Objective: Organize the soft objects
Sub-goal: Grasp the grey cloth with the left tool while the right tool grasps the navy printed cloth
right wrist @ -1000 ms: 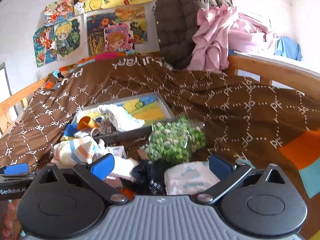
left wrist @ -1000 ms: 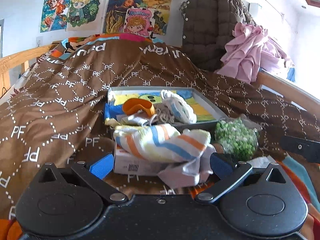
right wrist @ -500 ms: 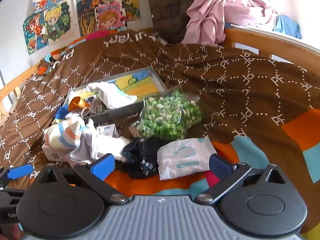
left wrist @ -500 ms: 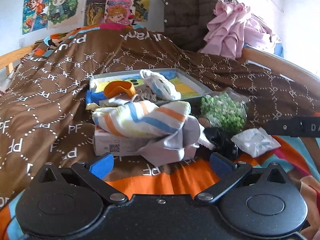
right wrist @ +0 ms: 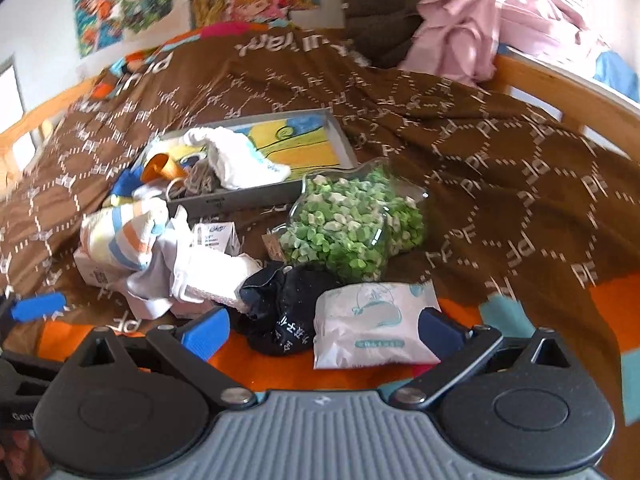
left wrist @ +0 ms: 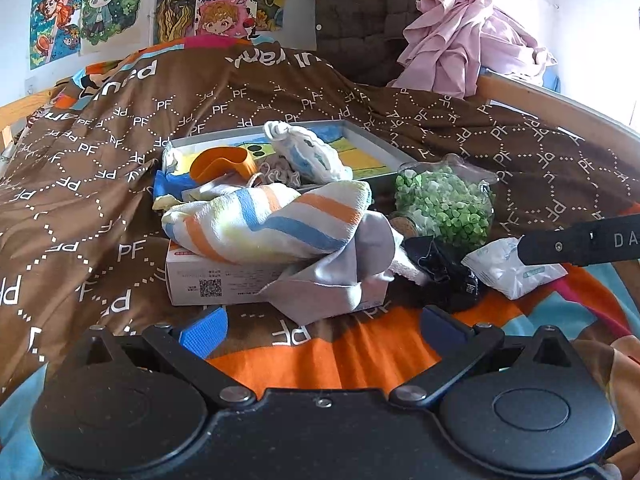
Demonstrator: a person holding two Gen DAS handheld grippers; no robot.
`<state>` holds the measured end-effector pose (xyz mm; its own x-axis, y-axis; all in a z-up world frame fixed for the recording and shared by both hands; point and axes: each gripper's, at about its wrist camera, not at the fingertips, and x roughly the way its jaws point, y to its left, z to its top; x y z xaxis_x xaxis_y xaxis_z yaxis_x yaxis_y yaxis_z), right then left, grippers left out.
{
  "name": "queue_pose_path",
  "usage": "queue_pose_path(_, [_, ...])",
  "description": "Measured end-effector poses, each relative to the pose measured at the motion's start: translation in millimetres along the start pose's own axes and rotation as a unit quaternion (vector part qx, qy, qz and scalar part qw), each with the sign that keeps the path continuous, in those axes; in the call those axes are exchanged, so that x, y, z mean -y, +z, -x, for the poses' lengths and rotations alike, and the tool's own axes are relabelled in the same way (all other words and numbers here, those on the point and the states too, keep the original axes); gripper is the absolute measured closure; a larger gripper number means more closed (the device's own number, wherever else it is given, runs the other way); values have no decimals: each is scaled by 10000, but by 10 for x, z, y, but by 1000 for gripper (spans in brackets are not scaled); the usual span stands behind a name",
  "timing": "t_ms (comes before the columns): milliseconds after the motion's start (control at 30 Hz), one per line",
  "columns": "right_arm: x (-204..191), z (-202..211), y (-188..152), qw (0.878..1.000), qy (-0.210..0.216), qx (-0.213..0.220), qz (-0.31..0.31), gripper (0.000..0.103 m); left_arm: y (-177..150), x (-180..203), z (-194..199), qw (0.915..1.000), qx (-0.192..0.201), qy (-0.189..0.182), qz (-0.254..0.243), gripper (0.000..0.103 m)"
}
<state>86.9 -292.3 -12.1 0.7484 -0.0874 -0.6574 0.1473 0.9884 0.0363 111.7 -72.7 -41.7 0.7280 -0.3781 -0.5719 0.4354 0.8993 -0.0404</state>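
The brown quilt (left wrist: 120, 152) carries a grey tray (right wrist: 256, 196) toward its middle; the striped towel (left wrist: 264, 220) is draped over a white carton (left wrist: 224, 280) just in front of it, with the star-shaped jar (right wrist: 352, 224), wipes pack (right wrist: 372, 328) and black sock (right wrist: 284, 312) toward the near edge. My left claw (left wrist: 320, 328) and right claw (right wrist: 320, 328) both stand wide open, empty. Risk, as I judge it: snagging the grey cloth (left wrist: 340, 280) under the towel could drag the carton along.

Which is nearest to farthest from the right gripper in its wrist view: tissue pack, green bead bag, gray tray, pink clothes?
From the right gripper:
1. Tissue pack, just ahead between the fingers, right side.
2. Green bead bag, behind it, centre.
3. Gray tray, farther, centre-left.
4. Pink clothes, far right at the headboard.
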Motion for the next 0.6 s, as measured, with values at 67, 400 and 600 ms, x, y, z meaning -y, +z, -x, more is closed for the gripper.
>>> queue_pose_path(67, [-27, -81, 38, 9996, -45, -46, 280, 0, 7, 5, -33, 10000, 14, 26, -54, 1])
queue_pose_path(400, [-90, -429, 72, 9862, 300, -188, 1616, 0, 13, -20, -200, 9992, 161, 181, -325, 1])
queue_pose_path(600, [-155, -535, 16, 9812, 446, -259, 1859, 0, 5, -39, -300, 9997, 66, 128, -220, 1])
